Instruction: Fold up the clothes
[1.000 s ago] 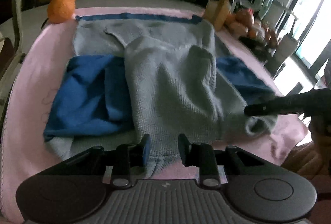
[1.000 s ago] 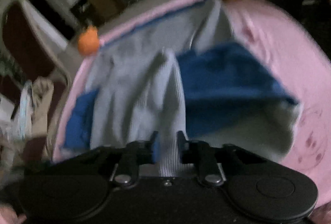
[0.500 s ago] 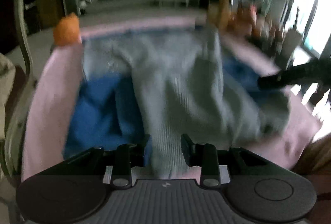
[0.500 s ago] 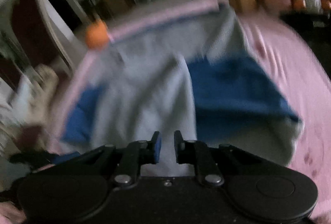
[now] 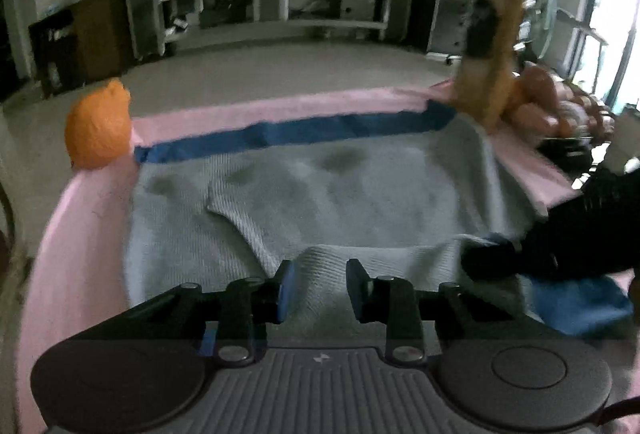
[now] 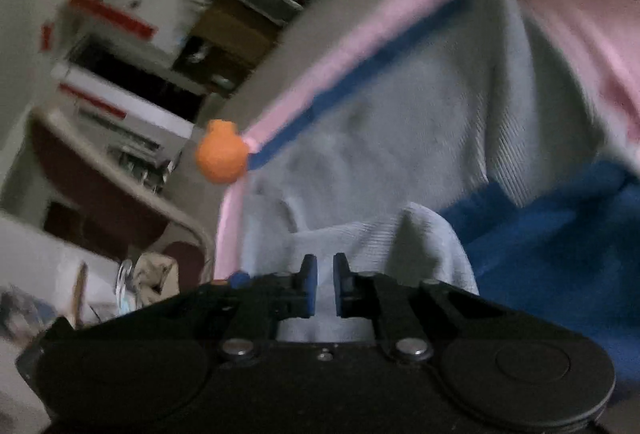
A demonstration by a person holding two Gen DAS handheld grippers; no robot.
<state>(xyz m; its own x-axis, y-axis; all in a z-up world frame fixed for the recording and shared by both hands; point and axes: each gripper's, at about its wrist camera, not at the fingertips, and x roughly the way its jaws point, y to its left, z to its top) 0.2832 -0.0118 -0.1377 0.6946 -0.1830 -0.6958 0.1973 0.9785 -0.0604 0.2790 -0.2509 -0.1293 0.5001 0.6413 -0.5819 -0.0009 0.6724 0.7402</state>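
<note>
A grey knit garment with a blue hem band and blue sleeves lies on a pink cloth. My left gripper is shut on its near grey edge, held raised and carried toward the far hem. My right gripper is shut on the same grey edge further right; it shows as a dark shape in the left wrist view. A blue sleeve lies right of the fold.
The pink cloth covers the table. An orange plush sits at the far left corner. A brown bottle and fruit stand at the far right. A chair stands beyond the left edge.
Both grippers have carried the garment's near edge up and forward over the body toward the blue hem. The left blue sleeve is now covered by the fold.
</note>
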